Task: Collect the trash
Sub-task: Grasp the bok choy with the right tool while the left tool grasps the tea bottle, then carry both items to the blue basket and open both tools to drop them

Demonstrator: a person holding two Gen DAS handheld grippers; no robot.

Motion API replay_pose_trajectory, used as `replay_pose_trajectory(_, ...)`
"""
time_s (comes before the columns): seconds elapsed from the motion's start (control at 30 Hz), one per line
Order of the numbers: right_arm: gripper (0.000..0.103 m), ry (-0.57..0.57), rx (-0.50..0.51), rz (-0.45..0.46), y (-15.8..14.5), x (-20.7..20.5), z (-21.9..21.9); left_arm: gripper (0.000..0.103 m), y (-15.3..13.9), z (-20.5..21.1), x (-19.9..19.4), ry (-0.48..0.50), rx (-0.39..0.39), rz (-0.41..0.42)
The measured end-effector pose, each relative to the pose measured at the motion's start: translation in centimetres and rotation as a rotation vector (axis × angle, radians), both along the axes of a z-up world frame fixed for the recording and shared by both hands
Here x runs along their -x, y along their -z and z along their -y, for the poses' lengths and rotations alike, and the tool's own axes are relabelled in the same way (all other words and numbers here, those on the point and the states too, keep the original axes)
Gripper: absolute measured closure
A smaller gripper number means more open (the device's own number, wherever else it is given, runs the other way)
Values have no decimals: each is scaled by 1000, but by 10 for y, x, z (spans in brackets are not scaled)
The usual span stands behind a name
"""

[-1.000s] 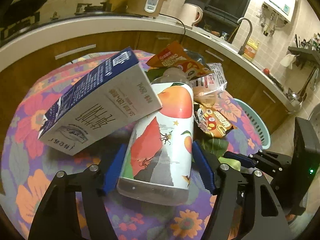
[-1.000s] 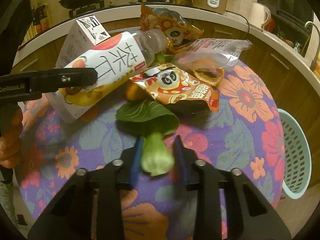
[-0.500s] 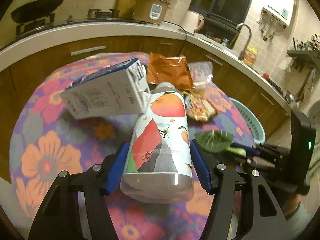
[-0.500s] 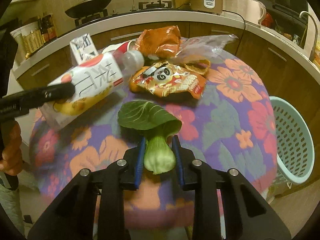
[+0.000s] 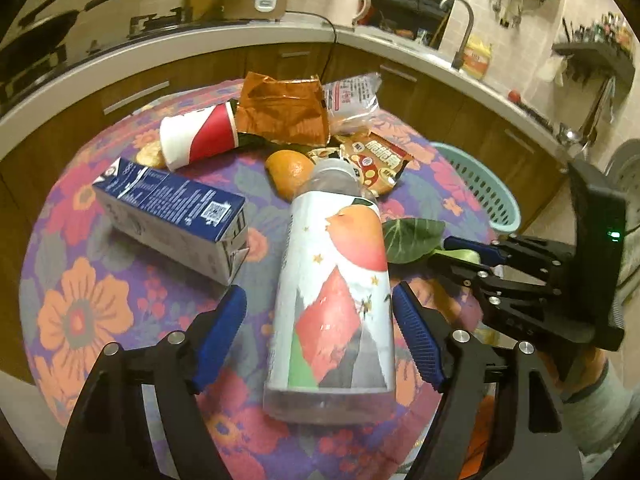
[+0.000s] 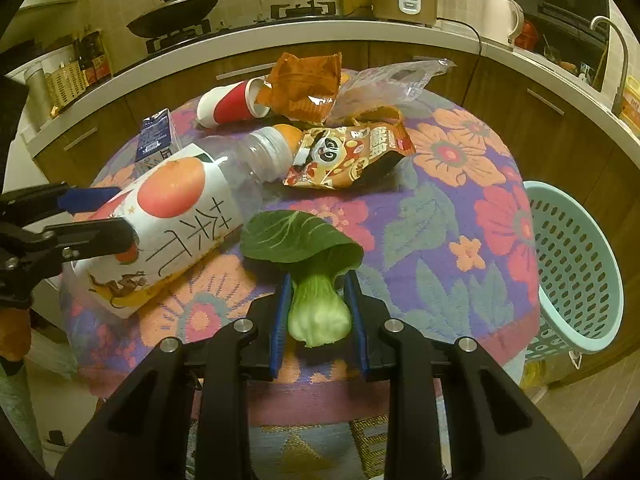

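My left gripper (image 5: 320,308) holds a large plastic bottle (image 5: 334,288) with an orange-and-mountain label. Its right pad touches the bottle; a gap shows at the left pad. The bottle also shows in the right wrist view (image 6: 168,216), lifted over the table's left side. My right gripper (image 6: 318,304) is shut on the pale stem of a bok choy (image 6: 316,304), its dark leaf pointing forward. It also shows in the left wrist view (image 5: 412,236). The teal basket (image 6: 576,268) stands beside the table at the right.
On the flowered round table (image 6: 452,216) lie a blue milk carton (image 5: 172,216), a red-and-white paper cup (image 5: 196,136), an orange (image 5: 290,172), an orange foil bag (image 5: 284,112), a panda snack bag (image 6: 344,156) and a clear plastic bag (image 6: 388,84). A kitchen counter curves behind.
Both grippers have pulled back from the pile with their loads. The milk carton has dropped flat on the table, and the paper cup and orange are uncovered.
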State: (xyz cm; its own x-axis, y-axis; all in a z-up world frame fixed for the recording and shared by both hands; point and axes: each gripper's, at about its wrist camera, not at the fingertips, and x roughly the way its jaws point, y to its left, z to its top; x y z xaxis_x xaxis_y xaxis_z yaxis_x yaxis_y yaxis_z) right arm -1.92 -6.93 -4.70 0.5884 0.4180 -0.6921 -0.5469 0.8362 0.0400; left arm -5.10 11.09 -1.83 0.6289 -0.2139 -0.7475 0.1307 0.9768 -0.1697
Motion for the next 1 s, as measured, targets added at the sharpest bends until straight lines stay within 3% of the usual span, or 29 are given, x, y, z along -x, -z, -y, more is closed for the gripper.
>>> replay_pose_trajectory(0.13,79,-6,-1,6,0,2,2,31,9,16,-7,-3,-58,-42)
replay_pose_trajectory(0.17,79,-8,-1,11,-1,3,2,44,10,20,-7,-9,-81,-36)
replay_pose_trajectory(0.37,79,-17,-31,59,-12,8,12,46,3,27,4,-47,-144,34)
replay_pose_trajectory(0.67,79,26,-99,106,-31,3,39,46,-34,28,6,-49,-42,183)
replay_pose_trajectory(1.0,79,167,-141,139,-43,-26,103,45,-45,96,-47,54,39,221)
